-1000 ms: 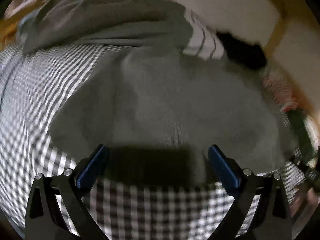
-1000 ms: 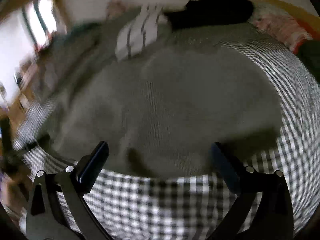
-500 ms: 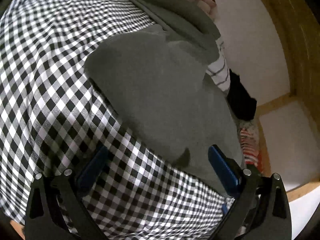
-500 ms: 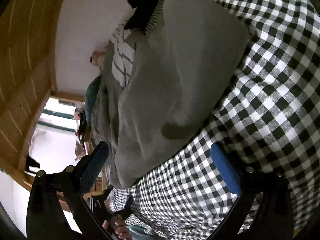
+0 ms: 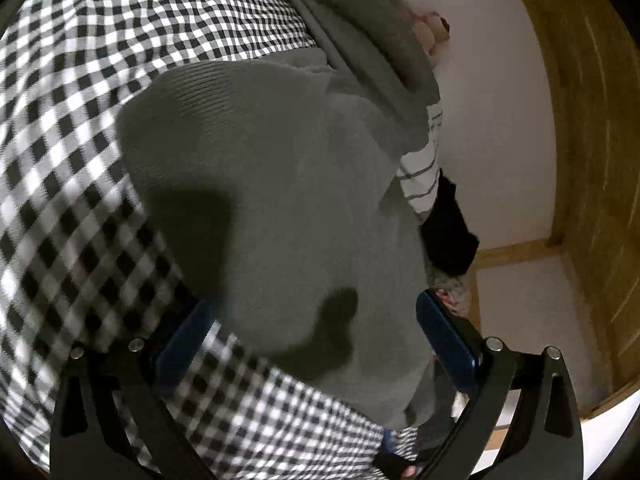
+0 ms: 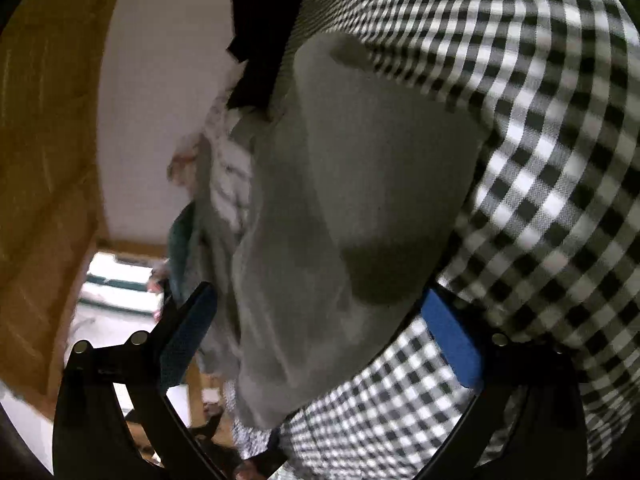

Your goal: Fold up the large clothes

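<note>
Basically, the grey garment (image 5: 280, 200) is lying in a compact folded block on the checkered bed sheet (image 5: 72, 128), right ahead of the left gripper (image 5: 316, 332) and the right gripper (image 6: 320, 320). Both are hanging wide open, holding nothing. This piece is looking mostly folded. Beyond it, a pile of other clothes (image 5: 376, 40) is sitting unfolded, so plenty is probably remaining.

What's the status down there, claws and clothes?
Left claw open, empty. Right claw open, empty. Grey knit garment lies on black-and-white checked cloth. Nothing blocking.
</note>
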### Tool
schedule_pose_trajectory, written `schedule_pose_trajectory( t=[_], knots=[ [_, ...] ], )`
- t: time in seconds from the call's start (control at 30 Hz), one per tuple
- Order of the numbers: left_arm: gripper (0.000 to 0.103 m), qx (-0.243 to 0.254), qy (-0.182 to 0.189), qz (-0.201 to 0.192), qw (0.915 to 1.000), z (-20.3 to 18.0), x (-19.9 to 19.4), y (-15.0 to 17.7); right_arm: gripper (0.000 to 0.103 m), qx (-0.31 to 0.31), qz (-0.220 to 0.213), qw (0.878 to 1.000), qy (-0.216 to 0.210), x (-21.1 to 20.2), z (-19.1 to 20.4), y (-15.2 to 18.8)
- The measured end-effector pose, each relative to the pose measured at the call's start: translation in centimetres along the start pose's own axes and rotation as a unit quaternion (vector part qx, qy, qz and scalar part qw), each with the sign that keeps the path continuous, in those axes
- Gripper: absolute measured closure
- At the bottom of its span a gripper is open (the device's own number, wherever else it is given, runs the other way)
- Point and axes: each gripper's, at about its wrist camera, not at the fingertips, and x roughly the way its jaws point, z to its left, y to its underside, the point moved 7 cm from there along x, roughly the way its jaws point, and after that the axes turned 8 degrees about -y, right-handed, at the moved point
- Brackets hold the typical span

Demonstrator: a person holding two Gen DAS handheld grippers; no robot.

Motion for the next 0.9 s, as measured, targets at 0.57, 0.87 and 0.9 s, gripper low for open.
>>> schedule_pose_trajectory(
  t=[0.57, 0.87, 0.9],
  knots=[
    [0.005, 0.009, -0.006, 0.011, 0.9999, -1.8, 3.9, -3.5, 0.002, -0.023, -0.047, 0.994, 0.094, 4.9, 1.1, -4.2],
    [0.043, -0.018, -0.011, 0.011, 0.9997, -1.1, 2.7, -3.6, 0.042, -0.019, -0.029, 0.998, 0.061, 4.8, 1.2, -5.0],
    [0.055, -0.018, -0.030, 0.011, 0.9993, -0.6, 3.0, -3.7, 0.059, -0.039, -0.021, 0.996, 0.075, 5.1, 1.2, -4.9]
  ],
)
